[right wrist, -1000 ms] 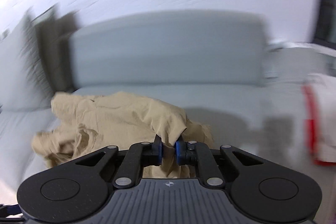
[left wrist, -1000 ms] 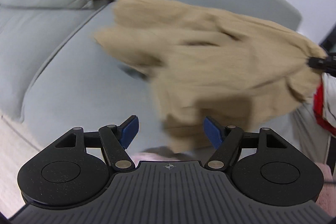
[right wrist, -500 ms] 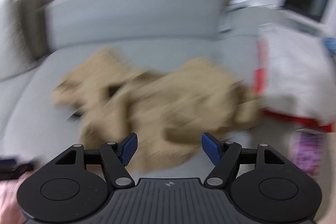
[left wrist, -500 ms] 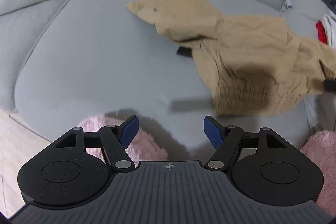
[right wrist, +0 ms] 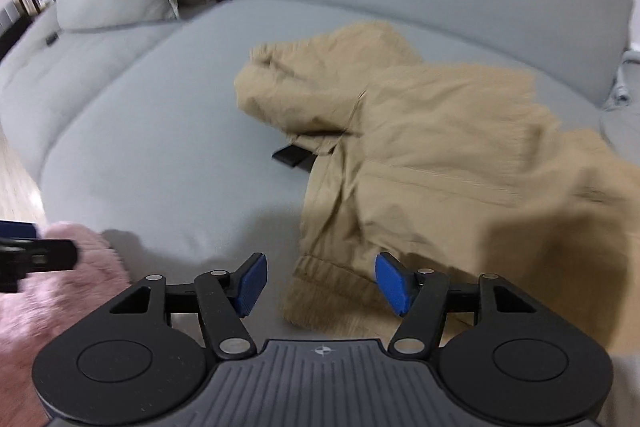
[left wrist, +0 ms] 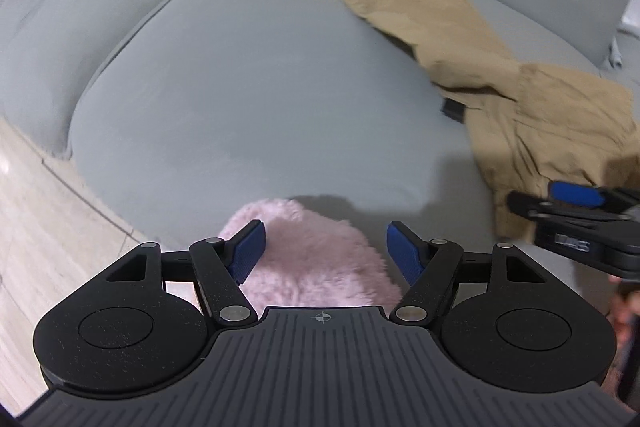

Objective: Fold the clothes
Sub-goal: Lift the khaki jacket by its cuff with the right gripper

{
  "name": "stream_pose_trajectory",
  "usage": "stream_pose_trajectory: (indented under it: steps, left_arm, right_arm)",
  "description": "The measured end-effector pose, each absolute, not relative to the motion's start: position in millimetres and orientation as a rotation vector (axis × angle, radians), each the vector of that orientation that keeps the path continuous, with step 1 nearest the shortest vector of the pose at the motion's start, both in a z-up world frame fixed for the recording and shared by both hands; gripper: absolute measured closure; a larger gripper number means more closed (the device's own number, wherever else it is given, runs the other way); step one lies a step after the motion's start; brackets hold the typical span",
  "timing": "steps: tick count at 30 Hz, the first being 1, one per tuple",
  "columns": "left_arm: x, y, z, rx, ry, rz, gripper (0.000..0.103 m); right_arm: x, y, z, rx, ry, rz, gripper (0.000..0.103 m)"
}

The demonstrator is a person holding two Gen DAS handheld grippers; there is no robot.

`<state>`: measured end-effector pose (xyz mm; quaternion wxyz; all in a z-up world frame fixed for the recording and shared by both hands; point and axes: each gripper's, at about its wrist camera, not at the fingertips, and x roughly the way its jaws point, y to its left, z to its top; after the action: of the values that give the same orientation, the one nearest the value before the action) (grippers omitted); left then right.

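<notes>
Both claws are empty. Right gripper (right wrist: 318,281) hangs over the near hem of the tan garment (right wrist: 440,155); its jaws are closing with the ribbed hem in the gap, yet the blue pads stand clear of the cloth. Left gripper (left wrist: 324,251) has its jaws spread wide, with only a pink fluffy thing (left wrist: 316,259) below them, probably a slipper or cushion at the sofa's edge.

Seen from the right wrist, the garment lies crumpled on the grey sofa seat (right wrist: 168,131), spreading from the middle out toward 3 o'clock, with a bunched end at about 12 o'clock and a small black tab (right wrist: 290,155) poking out from under it. From the left wrist it lies at 2 o'clock, and the right gripper enters that view at 3 o'clock, just beside the hem.

By my reading the step in hand is the laying-out: the piece is down but not flat, and no fold is made. Next the right claw needs to close on the hem, while the left must travel across toward 2 o'clock to take another edge, so the two can pull the cloth smooth.
</notes>
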<state>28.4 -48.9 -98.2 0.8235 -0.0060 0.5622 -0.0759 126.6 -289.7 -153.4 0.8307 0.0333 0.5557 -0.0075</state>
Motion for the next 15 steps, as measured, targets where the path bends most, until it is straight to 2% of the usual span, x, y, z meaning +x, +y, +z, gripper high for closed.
stream_pose_trajectory:
  steps: [3, 5, 9, 10, 11, 13, 15]
  left_arm:
    - [33, -39, -100, -0.036, 1.205, -0.158, 0.03]
    - [36, -32, -102, -0.052, 1.212, -0.161, 0.03]
    - [37, -25, -105, -0.066, 1.215, -0.173, 0.03]
    - [37, -24, -105, -0.066, 1.212, -0.179, 0.03]
    - [36, -23, -105, -0.066, 1.209, -0.184, 0.03]
    - [35, -21, -104, -0.07, 1.204, -0.195, 0.03]
    - [34, -18, -105, -0.069, 1.206, -0.198, 0.03]
  right_arm:
    - [131, -273, -184, -0.05, 1.212, -0.071, 0.039]
    - [128, -265, -190, -0.121, 1.186, -0.078, 0.03]
    - [138, -267, -192, -0.148, 1.234, -0.104, 0.029]
    - [142, -269, -190, -0.121, 1.253, -0.104, 0.036]
    - [143, -272, -188, -0.094, 1.258, -0.113, 0.053]
    - [143, -286, -177, 0.024, 1.238, -0.199, 0.072]
    - [139, -293, -176, 0.05, 1.231, -0.217, 0.079]
